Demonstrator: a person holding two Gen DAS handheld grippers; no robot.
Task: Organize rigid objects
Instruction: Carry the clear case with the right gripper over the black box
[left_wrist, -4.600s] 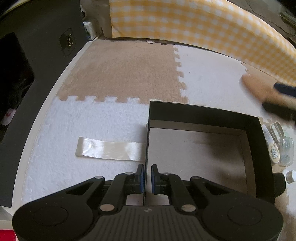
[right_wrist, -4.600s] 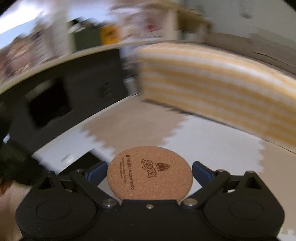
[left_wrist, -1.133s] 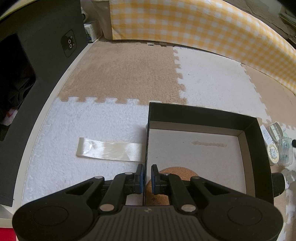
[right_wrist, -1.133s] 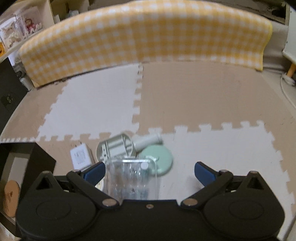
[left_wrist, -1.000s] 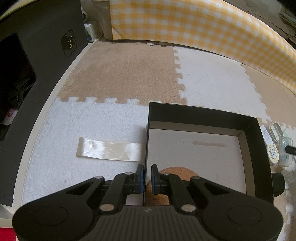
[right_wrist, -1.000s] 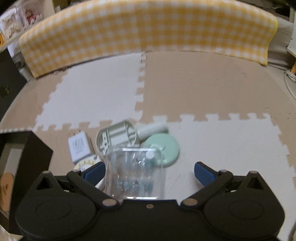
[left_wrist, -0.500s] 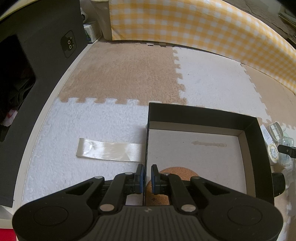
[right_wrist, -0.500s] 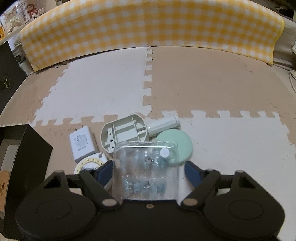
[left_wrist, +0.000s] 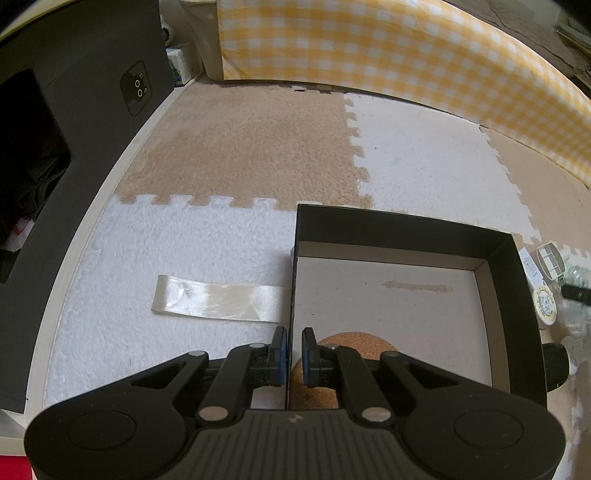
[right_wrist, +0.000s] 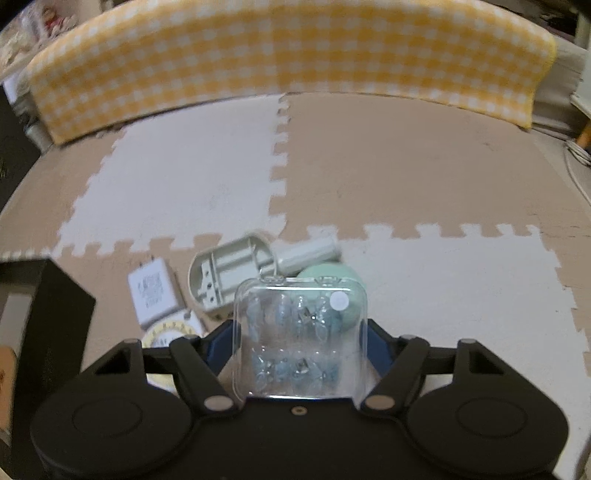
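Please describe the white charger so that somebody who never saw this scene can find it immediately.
Start at the black box on the foam mat. Just right of it lies a small pile of objects. The white charger is the flat white square with grey print and two metal prongs, left of the open oval case, above the yellow-rimmed round dial.

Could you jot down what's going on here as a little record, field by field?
Left gripper: shut on the left wall of the black box
In box: cork coaster
Right gripper: jaws just closing onto clear plastic case
On mat beside box: white charger, green disc, beige shell
Beside box, left: tape strip
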